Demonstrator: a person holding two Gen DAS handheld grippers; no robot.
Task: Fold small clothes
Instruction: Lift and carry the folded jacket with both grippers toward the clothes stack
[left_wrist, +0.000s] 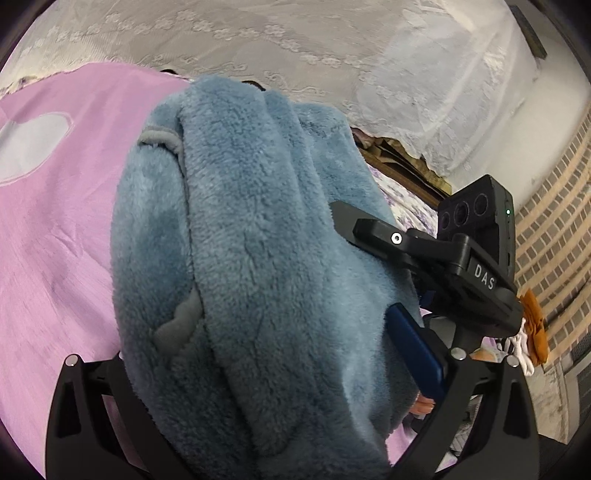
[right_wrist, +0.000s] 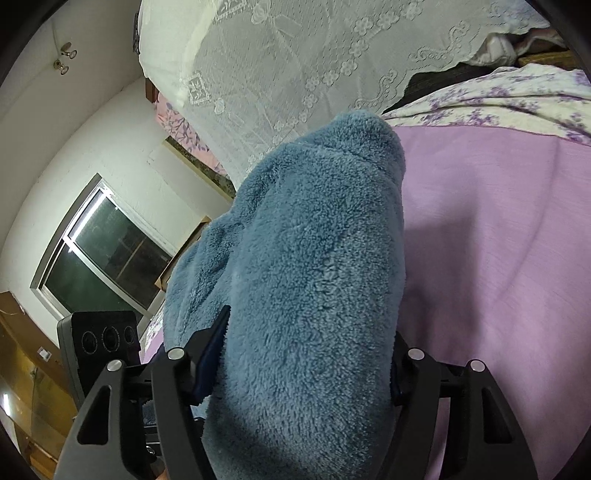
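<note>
Fleece everywhere: the blue fleece garment (left_wrist: 251, 258) hangs bunched above the pink bedsheet (left_wrist: 55, 240). Left hand-held gripper (left_wrist: 255, 373) is clamped on one end, right hand-held gripper (right_wrist: 303, 369) grips the other, both lifted off the bed.

one blue fleece garment (left_wrist: 240, 258), one pink sheet (left_wrist: 55, 229) and one white lace cloth (left_wrist: 295, 48). two grippers, left (left_wrist: 280, 387) and right (right_wrist: 299, 373). one window (right_wrist: 107, 254), two wall knobs (right_wrist: 64, 59), one floral quilt (right_wrist: 498, 99).
</note>
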